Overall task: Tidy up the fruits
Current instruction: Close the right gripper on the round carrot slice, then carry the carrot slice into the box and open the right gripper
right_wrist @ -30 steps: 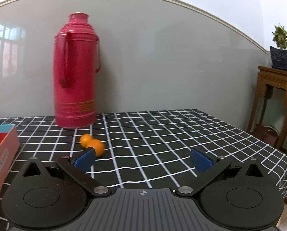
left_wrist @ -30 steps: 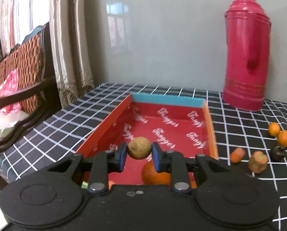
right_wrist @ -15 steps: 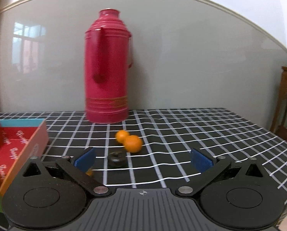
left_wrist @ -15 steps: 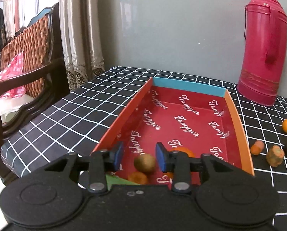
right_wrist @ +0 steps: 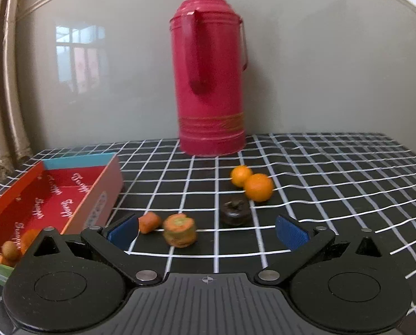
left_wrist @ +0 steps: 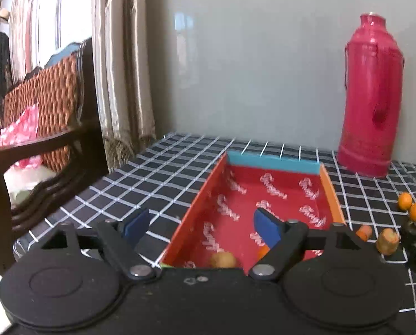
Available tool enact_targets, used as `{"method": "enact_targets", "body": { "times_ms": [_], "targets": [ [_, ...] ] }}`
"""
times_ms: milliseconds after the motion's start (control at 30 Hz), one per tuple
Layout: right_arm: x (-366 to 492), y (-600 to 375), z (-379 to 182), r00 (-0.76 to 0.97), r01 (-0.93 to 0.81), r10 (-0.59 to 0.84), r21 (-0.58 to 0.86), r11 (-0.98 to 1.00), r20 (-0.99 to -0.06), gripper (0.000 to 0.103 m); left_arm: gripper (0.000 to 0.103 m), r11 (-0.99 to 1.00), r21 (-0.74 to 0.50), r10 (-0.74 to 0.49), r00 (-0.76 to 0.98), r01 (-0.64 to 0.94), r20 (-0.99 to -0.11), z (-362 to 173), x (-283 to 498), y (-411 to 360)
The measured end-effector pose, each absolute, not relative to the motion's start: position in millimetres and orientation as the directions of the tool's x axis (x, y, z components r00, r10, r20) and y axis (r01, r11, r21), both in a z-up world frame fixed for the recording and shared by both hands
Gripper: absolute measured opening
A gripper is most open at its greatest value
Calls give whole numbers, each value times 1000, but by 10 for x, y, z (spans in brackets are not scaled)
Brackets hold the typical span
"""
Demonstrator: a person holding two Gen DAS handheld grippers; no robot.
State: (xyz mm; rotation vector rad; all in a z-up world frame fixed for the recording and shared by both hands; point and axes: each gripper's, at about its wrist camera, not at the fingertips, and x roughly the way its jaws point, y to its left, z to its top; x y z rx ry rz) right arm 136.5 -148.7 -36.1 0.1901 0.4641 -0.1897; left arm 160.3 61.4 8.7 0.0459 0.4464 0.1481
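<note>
A red box [left_wrist: 330,195] with a teal far wall lies on the checked cloth. A small brown round fruit [left_wrist: 222,259] rests on its floor at the near end, beside an orange fruit [left_wrist: 262,251]. My left gripper [left_wrist: 203,227] hangs above that end, its jaws opening, nothing between them. In the right wrist view my right gripper [right_wrist: 207,231] stands open over the cloth, nothing held. Just beyond it lie a carrot-like piece [right_wrist: 149,222], a stubby orange-green chunk [right_wrist: 179,230], a dark fruit [right_wrist: 235,210] and two oranges [right_wrist: 258,187]. The box [right_wrist: 99,192] sits at the left.
A tall red thermos [right_wrist: 209,72] stands at the back by the grey wall. A dark wooden chair [left_wrist: 48,128] with woven back and curtains are left of the table. The table edge runs close on the left side.
My left gripper let go of the brown fruit, which now lies in the box, and its jaws spread wide. The right gripper swung left, bringing the loose fruits and box into view.
</note>
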Motion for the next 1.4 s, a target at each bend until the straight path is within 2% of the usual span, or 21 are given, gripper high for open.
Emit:
{"method": "enact_targets", "body": {
  "times_ms": [200,233,267,300,333,633,700,733,767,1033,1167,1400],
  "targets": [
    [1535,-1465,-435,859,199,-101,146,969,-502,102,83,984,76,179,895,-162,-409,133,1604,706],
    [1554,-1454,-441,858,196,-99,143,970,-504,93,83,983,71,183,894,-169,-410,141,1605,737],
    [1572,-1445,-447,857,190,-94,141,972,-506,75,83,982,64,190,892,-180,-411,147,1613,771],
    [1605,-1435,-458,851,182,-86,138,974,-518,67,83,980,58,196,889,-189,-413,153,1617,806],
    [1637,-1430,-479,843,179,-81,135,974,-532,64,83,979,52,201,887,-198,-415,156,1625,842],
    [1874,-1472,-620,813,191,-67,155,969,-579,63,83,973,41,224,874,-229,-431,150,1647,969],
    [1918,-1474,-645,808,191,-65,156,969,-585,52,84,971,46,231,875,-234,-426,147,1637,968],
    [1934,-1477,-660,806,181,-50,165,970,-589,39,85,971,48,234,875,-236,-423,148,1633,974],
    [1933,-1477,-660,810,176,-44,171,969,-585,35,85,969,49,239,875,-241,-421,150,1631,987],
    [1894,-1440,-612,826,171,-43,176,970,-562,35,85,947,25,300,849,-321,-435,166,1650,1152],
    [1754,-1407,-444,880,120,-10,202,972,-475,35,86,918,15,361,820,-396,-444,174,1660,1253],
    [1534,-1101,-239,924,-111,172,191,975,-341,35,86,895,-11,385,786,-445,-483,163,1680,1420]
  ]
}}
